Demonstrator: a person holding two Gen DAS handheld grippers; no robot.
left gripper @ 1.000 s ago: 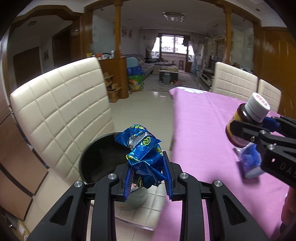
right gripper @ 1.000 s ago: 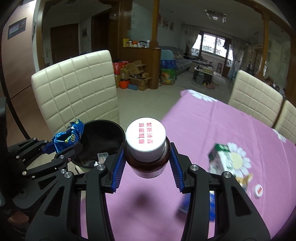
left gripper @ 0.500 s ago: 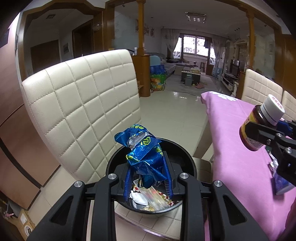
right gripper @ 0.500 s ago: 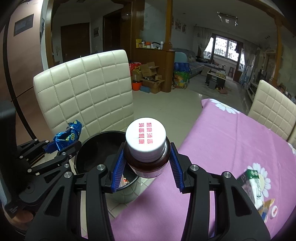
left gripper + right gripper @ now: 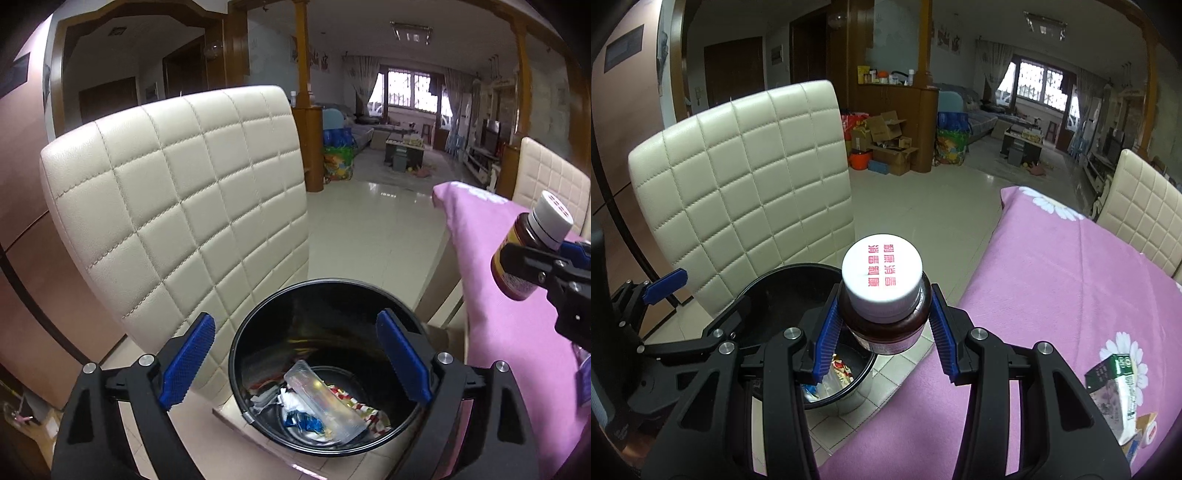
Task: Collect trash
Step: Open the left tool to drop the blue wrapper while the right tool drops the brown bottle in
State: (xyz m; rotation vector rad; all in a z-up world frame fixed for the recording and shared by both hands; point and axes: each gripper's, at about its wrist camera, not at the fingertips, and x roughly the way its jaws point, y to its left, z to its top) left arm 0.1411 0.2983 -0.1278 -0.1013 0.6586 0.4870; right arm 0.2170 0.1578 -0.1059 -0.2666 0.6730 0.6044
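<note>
delta: left gripper [image 5: 295,360] was clamped on a crumpled blue wrapper; now its jaws are spread wide with nothing between them, and blue wrapper [image 5: 303,421] lies inside the bin.
chair: cream quilted leather chair [image 5: 177,206], left half of frame, stitched square panels, directly behind the bin.
bin: round glossy black trash bin [image 5: 258,325], lower centre, under the left gripper; it holds a clear plastic tray [image 5: 325,400], white paper scraps and colourful packaging.
bottle: brown bottle [image 5: 886,317] with a ribbed white cap and red print, pinched between the blue pads of right gripper [image 5: 884,332], above the bin's right rim at the table edge.
table: pink tablecloth [image 5: 1052,295] with white daisy print, right side; green-and-white carton [image 5: 1115,391] lies on it at lower right.
room: pale glossy floor tiles, wooden pillars, cardboard boxes and a window far back.
</note>
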